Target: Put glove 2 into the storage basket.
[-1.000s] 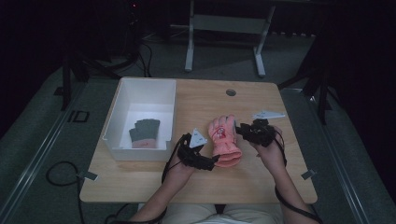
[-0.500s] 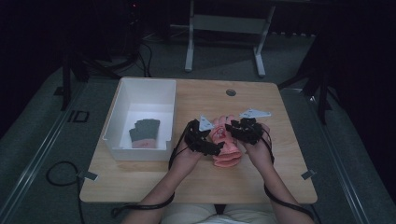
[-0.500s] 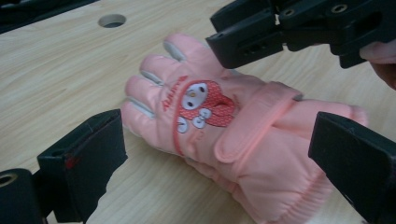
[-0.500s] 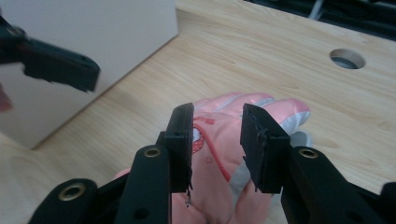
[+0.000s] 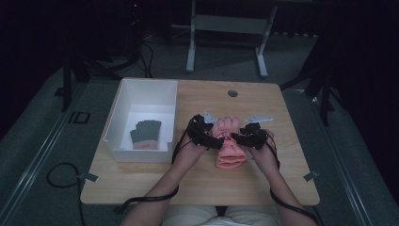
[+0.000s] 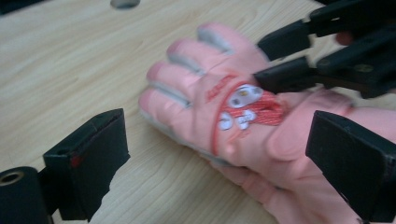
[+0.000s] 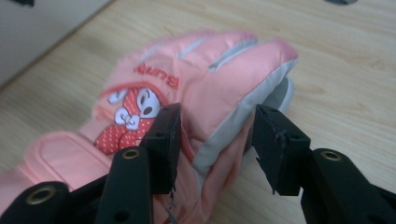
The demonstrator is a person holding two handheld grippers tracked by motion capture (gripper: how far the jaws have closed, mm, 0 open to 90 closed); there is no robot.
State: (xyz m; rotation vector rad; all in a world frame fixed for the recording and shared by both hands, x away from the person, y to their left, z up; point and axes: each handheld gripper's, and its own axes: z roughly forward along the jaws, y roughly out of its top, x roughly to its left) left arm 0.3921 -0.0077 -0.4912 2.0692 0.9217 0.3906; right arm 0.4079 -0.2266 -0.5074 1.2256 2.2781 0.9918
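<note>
Pink glove lies flat on table, right of white bin. Right gripper straddles glove's side edge, jaws half apart, just been opening, pads not pressing. Left gripper wide open, glove between jaws, unheld.

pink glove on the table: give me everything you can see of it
The pink glove is padded fabric with grey strips between the fingers and along the edge, a red cartoon patch and red lettering on its back, and a wide cuff. It lies flat, back up, on the wooden table, fingers pointing away from the person; a second pink layer shows beneath it. The right gripper straddles its edge, jaws just opening, pads not clearly pressing. The left gripper stands open around it.
</note>
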